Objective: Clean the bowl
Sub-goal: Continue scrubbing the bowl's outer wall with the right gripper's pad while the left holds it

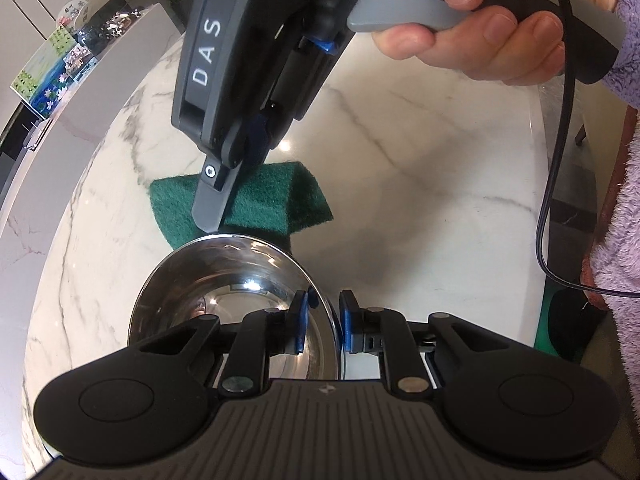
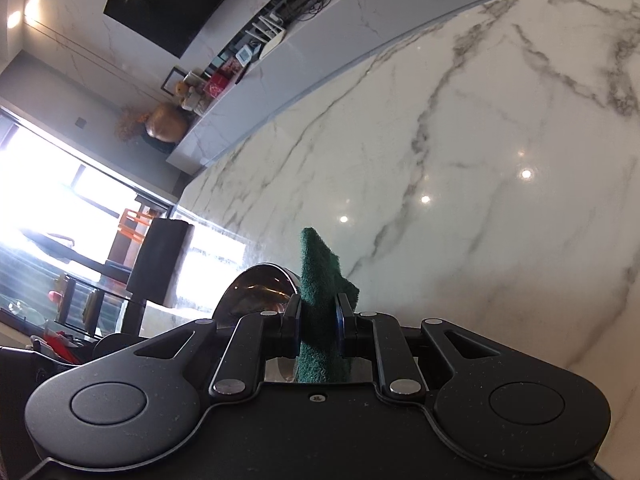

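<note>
A shiny steel bowl (image 1: 232, 300) is tilted above the marble table, and my left gripper (image 1: 324, 326) is shut on its right rim, one blue pad inside and one outside. My right gripper (image 1: 224, 216), seen from the left wrist view with a hand on its handle, is shut on a folded green scouring pad (image 1: 276, 196) just beyond the bowl's far rim. In the right wrist view the right gripper (image 2: 318, 320) pinches the scouring pad (image 2: 320, 280) upright, with the bowl (image 2: 256, 292) close on its left. Whether the pad touches the bowl I cannot tell.
The white marble table (image 1: 420, 160) spreads around both tools. A black cable (image 1: 556, 184) hangs from the right tool at the right, beside a purple fleece sleeve (image 1: 624, 240). A grey counter (image 2: 320, 40) with boxes and ornaments lies past the far table edge.
</note>
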`<state>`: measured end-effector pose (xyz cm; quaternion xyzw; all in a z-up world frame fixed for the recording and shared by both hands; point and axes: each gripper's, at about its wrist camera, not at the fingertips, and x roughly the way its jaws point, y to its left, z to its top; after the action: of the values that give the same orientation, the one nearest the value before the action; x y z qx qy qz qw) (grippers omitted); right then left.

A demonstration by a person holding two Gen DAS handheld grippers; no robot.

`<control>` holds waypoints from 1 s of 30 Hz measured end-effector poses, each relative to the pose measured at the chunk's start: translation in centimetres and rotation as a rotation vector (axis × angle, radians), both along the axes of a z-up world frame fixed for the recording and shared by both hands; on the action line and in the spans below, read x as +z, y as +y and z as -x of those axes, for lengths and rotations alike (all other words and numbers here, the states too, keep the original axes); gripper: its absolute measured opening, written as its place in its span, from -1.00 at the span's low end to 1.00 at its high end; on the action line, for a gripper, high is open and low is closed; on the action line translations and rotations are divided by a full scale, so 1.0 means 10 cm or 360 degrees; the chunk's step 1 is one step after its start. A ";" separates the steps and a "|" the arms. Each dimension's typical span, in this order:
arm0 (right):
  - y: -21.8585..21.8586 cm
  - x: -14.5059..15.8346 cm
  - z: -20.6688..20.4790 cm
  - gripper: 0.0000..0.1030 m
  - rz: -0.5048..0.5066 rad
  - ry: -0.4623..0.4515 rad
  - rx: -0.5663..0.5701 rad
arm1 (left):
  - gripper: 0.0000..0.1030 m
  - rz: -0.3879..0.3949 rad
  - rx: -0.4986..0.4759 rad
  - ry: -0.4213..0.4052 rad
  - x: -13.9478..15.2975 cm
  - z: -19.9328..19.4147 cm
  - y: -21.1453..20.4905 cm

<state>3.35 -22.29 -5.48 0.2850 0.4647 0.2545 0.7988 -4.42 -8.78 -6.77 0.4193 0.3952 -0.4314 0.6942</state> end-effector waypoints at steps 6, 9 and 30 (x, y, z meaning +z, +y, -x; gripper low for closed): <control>-0.11 0.09 0.04 -0.71 -0.0080 -0.0078 -0.0032 | -0.70 -0.0014 -0.0068 -0.0018 -0.03 0.04 -0.04; -0.12 0.07 0.03 -0.71 -0.0076 -0.0065 -0.0041 | -0.70 -0.0018 -0.0100 -0.0005 -0.02 0.05 -0.02; 0.03 -0.07 0.02 -0.72 0.0023 0.0042 0.0048 | -0.48 0.0230 0.0403 0.0116 0.19 -0.08 0.15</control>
<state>3.19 -21.98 -6.15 0.2755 0.4811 0.2593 0.7908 -3.65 -7.23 -4.87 0.2991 0.4378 -0.3828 0.7565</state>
